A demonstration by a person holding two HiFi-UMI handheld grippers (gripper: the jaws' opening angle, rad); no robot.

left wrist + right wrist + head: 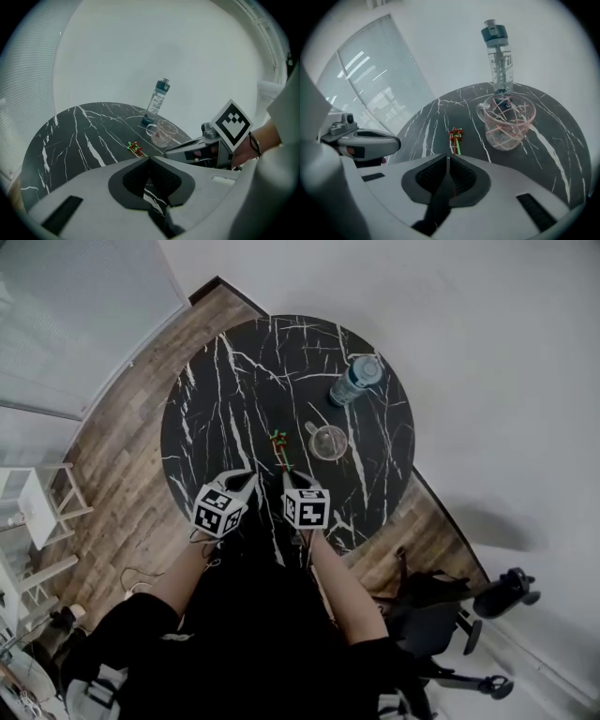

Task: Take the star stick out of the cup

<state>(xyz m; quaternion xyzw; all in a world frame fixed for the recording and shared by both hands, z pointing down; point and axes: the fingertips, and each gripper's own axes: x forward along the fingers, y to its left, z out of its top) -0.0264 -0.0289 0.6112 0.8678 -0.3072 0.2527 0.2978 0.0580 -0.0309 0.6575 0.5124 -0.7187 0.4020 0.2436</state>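
The star stick (280,450), a red star on a thin green stem, lies low over the black marble table (202,418), outside the clear cup (328,442). Its star (456,135) points away from me, left of the cup (508,122). The stem's near end runs in under my right gripper (449,158), whose jaws are closed with a thin reddish line in their seam. My left gripper (149,159) is shut with nothing in it, just left of the right gripper (292,476). The star stick (135,147) shows ahead of the left jaws.
A water bottle (354,381) with a blue cap stands behind the cup, near the table's far right edge. Bare marble spreads to the left. A black office chair (450,615) is at my right, a white shelf (37,512) on the wooden floor at the left.
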